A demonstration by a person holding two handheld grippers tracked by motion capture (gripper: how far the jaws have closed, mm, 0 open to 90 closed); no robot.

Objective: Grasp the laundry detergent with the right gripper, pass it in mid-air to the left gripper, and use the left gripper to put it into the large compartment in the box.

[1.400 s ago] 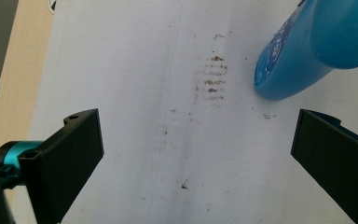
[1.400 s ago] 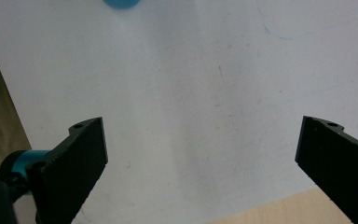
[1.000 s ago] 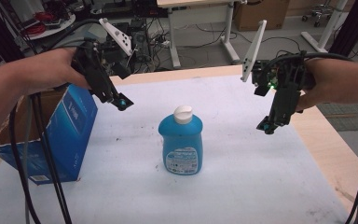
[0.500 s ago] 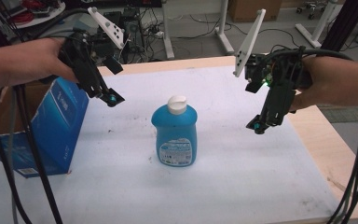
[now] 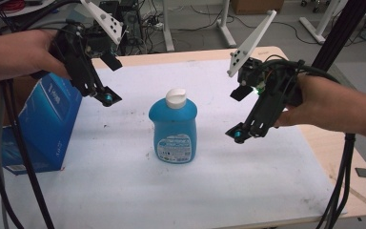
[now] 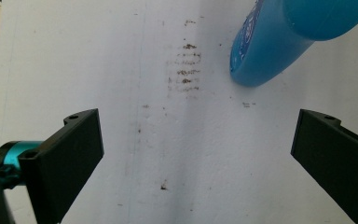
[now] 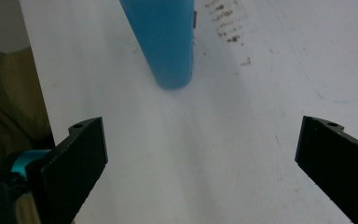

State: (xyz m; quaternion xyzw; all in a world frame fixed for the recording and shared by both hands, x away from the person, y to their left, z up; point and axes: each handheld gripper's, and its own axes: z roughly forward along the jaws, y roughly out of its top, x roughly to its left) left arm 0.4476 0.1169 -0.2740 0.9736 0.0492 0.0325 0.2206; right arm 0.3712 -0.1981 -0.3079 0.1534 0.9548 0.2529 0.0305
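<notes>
A: Well, from the high view we saw the blue bottle (image 5: pixel 173 126) standing upright on the white table (image 5: pixel 124 191), about in the middle, its white cap (image 5: pixel 176 98) on top. What did we have on either side?

B: We had the left gripper (image 5: pixel 106 99) above the table to the bottle's left, held in the left hand (image 5: pixel 16 55), and the right gripper (image 5: pixel 238 136) to its right, held in the right hand (image 5: pixel 321 107). Both were off the surface and apart from the bottle. A blue carton (image 5: pixel 40 126) stood at the table's left edge, just beside the left gripper's arm.

A: And in the left gripper view?

B: There we looked down along the left gripper (image 6: pixel 193 158), its jaws spread wide with bare table (image 6: pixel 177 140) between them. The bottle (image 6: pixel 279 42) lay toward the upper right, beyond the jaws and not between them. We noted some brown specks (image 6: pixel 186 70) on the table beside it.

A: The right gripper view?

B: Much the same: the right gripper (image 7: pixel 200 163) had its jaws wide apart, gripping nothing. The bottle (image 7: pixel 165 42) stood ahead at the upper left of centre, clear of both jaws, with brown specks (image 7: pixel 226 28) on the table (image 7: pixel 242 140) to its right
</notes>
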